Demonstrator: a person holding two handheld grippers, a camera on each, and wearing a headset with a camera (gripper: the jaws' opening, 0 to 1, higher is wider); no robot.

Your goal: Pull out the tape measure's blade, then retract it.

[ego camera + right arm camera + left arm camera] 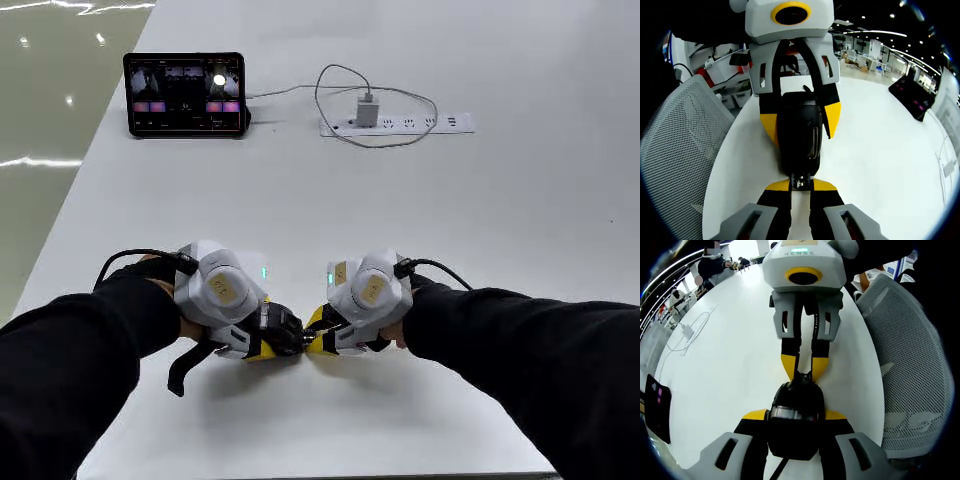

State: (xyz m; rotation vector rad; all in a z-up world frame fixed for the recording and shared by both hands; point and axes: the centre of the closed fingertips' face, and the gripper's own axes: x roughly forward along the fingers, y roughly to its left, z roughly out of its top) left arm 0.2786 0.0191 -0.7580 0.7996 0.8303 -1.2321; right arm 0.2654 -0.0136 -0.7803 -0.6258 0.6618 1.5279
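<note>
The white tabletop [330,210] carries both grippers, meeting nose to nose. The left gripper [262,338] has its fingers [755,415] clamped on the black tape measure [285,328]. Touching it, the right gripper [316,338] pinches the blade tip [800,181]. The blade should draw out rightward.

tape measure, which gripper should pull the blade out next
Right. The right gripper is shut on the blade tip, so it can likely draw straight away, while the left gripper clamps the tape measure and serves as anchor.
</note>
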